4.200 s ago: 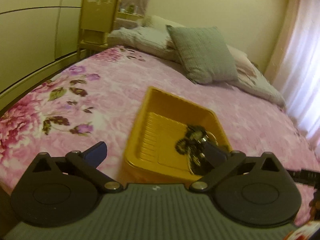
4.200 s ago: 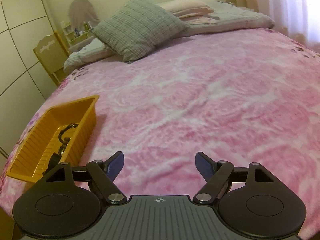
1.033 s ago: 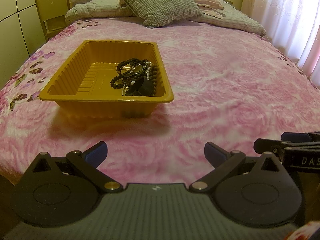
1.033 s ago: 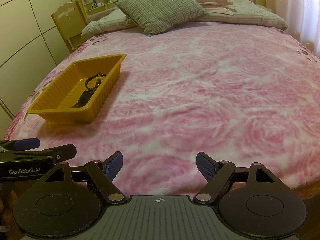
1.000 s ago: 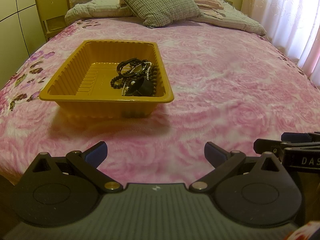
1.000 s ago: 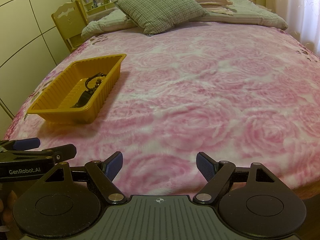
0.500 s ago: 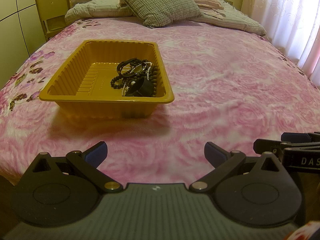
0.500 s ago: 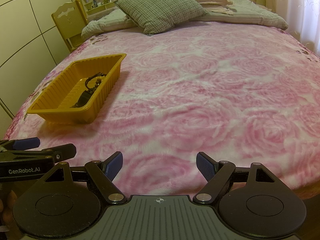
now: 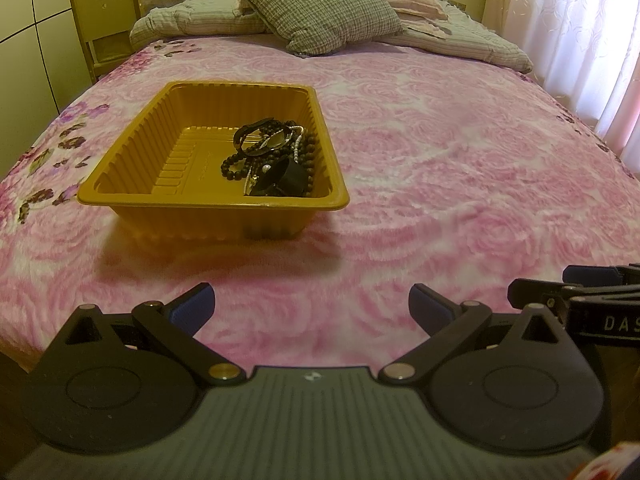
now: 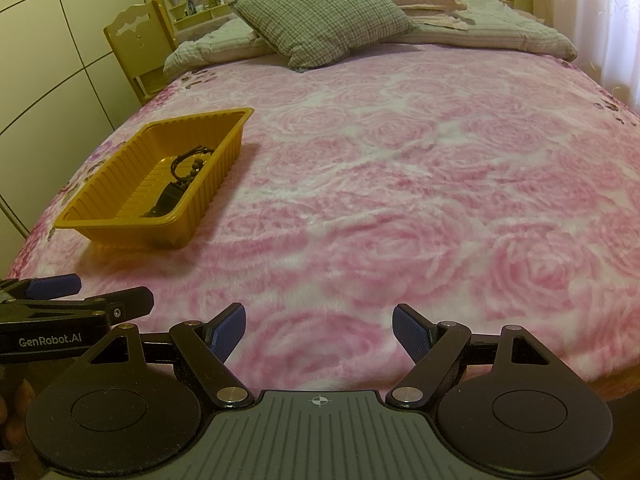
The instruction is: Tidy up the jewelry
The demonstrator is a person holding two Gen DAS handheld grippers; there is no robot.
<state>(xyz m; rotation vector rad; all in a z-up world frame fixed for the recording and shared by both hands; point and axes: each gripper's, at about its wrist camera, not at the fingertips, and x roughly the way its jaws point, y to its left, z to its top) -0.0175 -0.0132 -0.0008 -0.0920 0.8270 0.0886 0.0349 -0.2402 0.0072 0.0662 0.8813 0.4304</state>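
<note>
- The jewelry (image 9: 273, 157) is piled in the near right corner of the yellow tray (image 9: 132, 196), which sits on the pink bed cover (image 9: 460, 168).
- The left gripper (image 9: 311, 307) and the right gripper (image 10: 319, 329) are both held wide open, near the bed's edge, and nothing is held in either.
- The beads are probably light, floppy and slippery, so one loop on top is best pinched.
- The pieces are tangled and dark, so they cannot be counted. Part of the pile is hidden by the tray wall in the right view.
</note>
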